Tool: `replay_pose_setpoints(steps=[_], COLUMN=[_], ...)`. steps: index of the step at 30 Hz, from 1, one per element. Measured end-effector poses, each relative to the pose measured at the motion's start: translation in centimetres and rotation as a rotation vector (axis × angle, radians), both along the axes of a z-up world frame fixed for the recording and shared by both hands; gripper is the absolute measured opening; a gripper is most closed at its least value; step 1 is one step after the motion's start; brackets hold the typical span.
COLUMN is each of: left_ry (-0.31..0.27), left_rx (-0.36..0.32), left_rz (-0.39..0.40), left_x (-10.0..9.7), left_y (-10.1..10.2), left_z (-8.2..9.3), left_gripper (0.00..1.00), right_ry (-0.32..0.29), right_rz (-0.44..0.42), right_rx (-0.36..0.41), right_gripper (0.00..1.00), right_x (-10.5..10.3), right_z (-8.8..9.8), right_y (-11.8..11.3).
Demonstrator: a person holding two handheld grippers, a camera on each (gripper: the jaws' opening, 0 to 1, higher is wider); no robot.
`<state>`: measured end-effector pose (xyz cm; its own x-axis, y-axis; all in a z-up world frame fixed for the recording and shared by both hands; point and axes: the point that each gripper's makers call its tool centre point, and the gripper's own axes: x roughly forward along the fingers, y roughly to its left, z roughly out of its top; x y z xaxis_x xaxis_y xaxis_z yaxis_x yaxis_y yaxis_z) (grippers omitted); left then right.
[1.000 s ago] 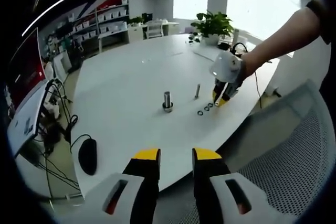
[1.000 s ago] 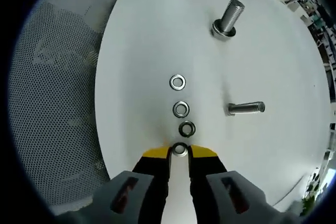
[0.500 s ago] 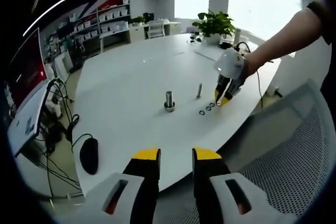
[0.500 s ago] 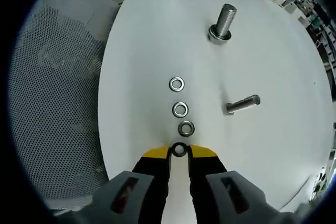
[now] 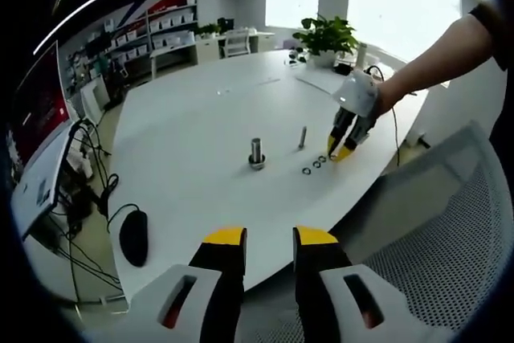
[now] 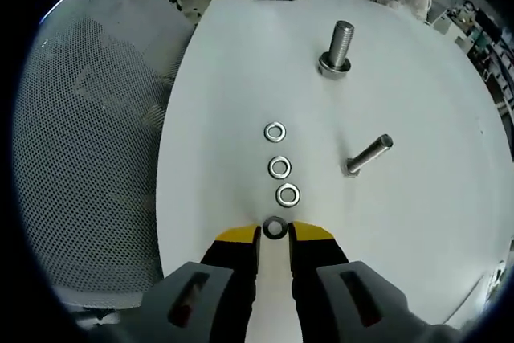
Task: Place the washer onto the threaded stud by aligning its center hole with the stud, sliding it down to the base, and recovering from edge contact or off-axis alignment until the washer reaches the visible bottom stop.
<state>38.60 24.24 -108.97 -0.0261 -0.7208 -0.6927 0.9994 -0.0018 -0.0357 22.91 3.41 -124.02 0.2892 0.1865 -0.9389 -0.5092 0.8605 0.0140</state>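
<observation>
A small dark metal ring washer [image 6: 275, 227] is held between the yellow tips of the right tongs [image 6: 275, 233], low in the centre of the right gripper view, the jaws closed narrowly on its edges. It appears to be gripped by the rim so that its centre hole is left free for the stud. Three more flat silvery washers [image 6: 279, 167] are laid in a row on the white oval table [image 6: 418, 222] just above the tips, presumably as spares.

The upright threaded steel stud on its round base [image 6: 338, 46] is seen in the upper centre-right of that view, well apart from the held washer; a second, slimmer grey bolt [image 6: 369, 155] stands on the table to the right of the row.

In the left gripper view the left tongs [image 5: 269, 240] are kept back at the near table edge, jaws narrowly parted and holding nothing, apparently so that the work area is left unobstructed. The right tongs are seen there at right centre, over the washers.
</observation>
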Motion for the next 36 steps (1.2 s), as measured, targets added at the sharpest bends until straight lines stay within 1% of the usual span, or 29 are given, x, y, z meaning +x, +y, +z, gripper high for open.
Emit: replay_pose_setpoints(steps=[4,6,8,9,11,15,18,20,22,25,28,30,33,34,35,36], left_ry=[0.008,0.01,0.019,0.018,0.02,0.035,0.03,0.027,0.034,0.028,0.047,0.047,0.056,0.046,0.035,0.05], left_rx=[-0.009,-0.011,-0.011,-0.021,-0.037,-0.054,-0.061,-0.054,-0.069,-0.068,-0.081,-0.086,-0.084,-0.078,-0.067,-0.073], left_rz=[-0.004,-0.013,-0.028,-0.037,-0.054,-0.073,-0.05,-0.042,-0.046,-0.046,-0.054,-0.063,-0.057,-0.047,-0.045,-0.051], left_x=[0.1,-0.2,-0.6,-0.8,-1.2,-1.7,-1.3,-1.1,-1.2,-1.1,-1.5,-1.5,-1.4,-1.1,-0.8,-1.0], left_y=[0.0,-0.1,-0.1,-0.1,-0.3,-0.5,-0.6,-0.5,-0.6,-0.6,-0.8,-0.8,-0.8,-0.8,-0.7,-0.7], left_z=[0.1,0.1,0.1,0.3,0.6,1.0,1.1,0.9,1.1,1.1,1.3,1.3,1.2,1.1,0.9,1.0], left_gripper=[0.21,0.21,0.21,0.2,0.2,0.2,0.2,0.2,0.2,0.19,0.19,0.19,0.19,0.19,0.19,0.19], right_ry=[0.028,0.051,0.076,0.085,0.091,0.088,0.083,0.071,0.063,0.062,0.066,0.046,0.026,0.021,0.017,0.009], right_rz=[-0.007,-0.006,-0.025,-0.039,-0.079,-0.123,-0.193,-0.249,-0.265,-0.281,-0.334,-0.374,-0.44,-0.451,-0.455,-0.456], right_rx=[-0.024,-0.048,-0.063,-0.066,-0.069,-0.087,-0.09,-0.085,-0.078,-0.071,-0.079,-0.062,-0.047,-0.04,-0.038,-0.045], right_gripper=[0.15,0.15,0.15,0.15,0.15,0.15,0.14,0.14,0.14,0.14,0.14,0.14,0.14,0.14,0.14,0.14], right_x=[0.0,0.1,0.1,0.1,0.2,0.1,0.0,-0.1,-0.3,-0.4,-0.5,-0.5,0.0,0.1,0.2,0.1], right_z=[0.0,-0.4,-0.3,-0.3,-0.2,-0.5,0.1,0.0,0.5,0.1,0.1,0.5,0.7,0.7,1.0,1.9], right_y=[0.6,0.1,0.1,0.0,-0.2,-0.1,0.0,0.2,0.4,0.0,-0.7,-0.6,-1.4,-1.5,-1.6,-1.2])
